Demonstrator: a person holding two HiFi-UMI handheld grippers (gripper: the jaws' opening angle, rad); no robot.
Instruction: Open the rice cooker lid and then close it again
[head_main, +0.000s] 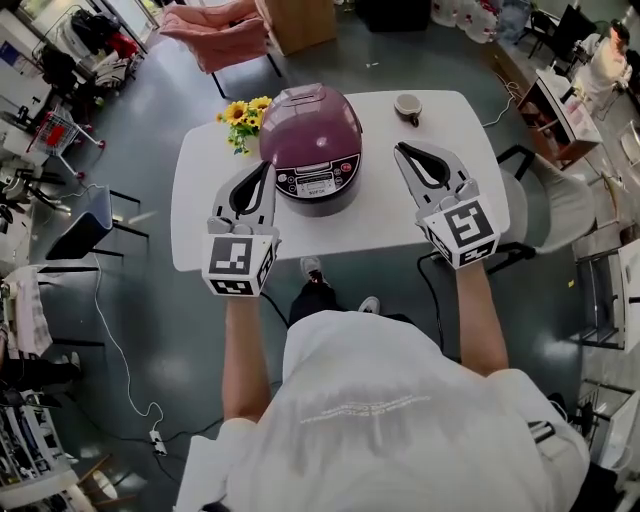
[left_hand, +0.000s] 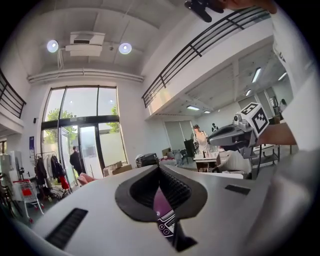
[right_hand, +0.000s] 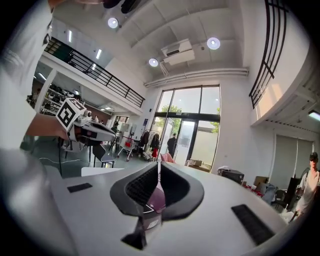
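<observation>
Squarely on a white table (head_main: 400, 225): purple rice cooker (head_main: 310, 145), lid down, control panel (head_main: 318, 182) facing the person, long axis running away from the person; flanked by 2 grippers held apart from it. Left gripper (head_main: 266, 167) beside its left, jaws pressed together on nothing; right gripper (head_main: 400, 150) beside its right, likewise closed and empty. Sunflowers (head_main: 243, 118) just behind-left of the cooker; cup (head_main: 407, 106) near the far right edge. Grey floor, pink chair (head_main: 215, 35) beyond, tall glass doors, railed mezzanine. Panel print too small to read; square black-and-white markers on both cubes.
</observation>
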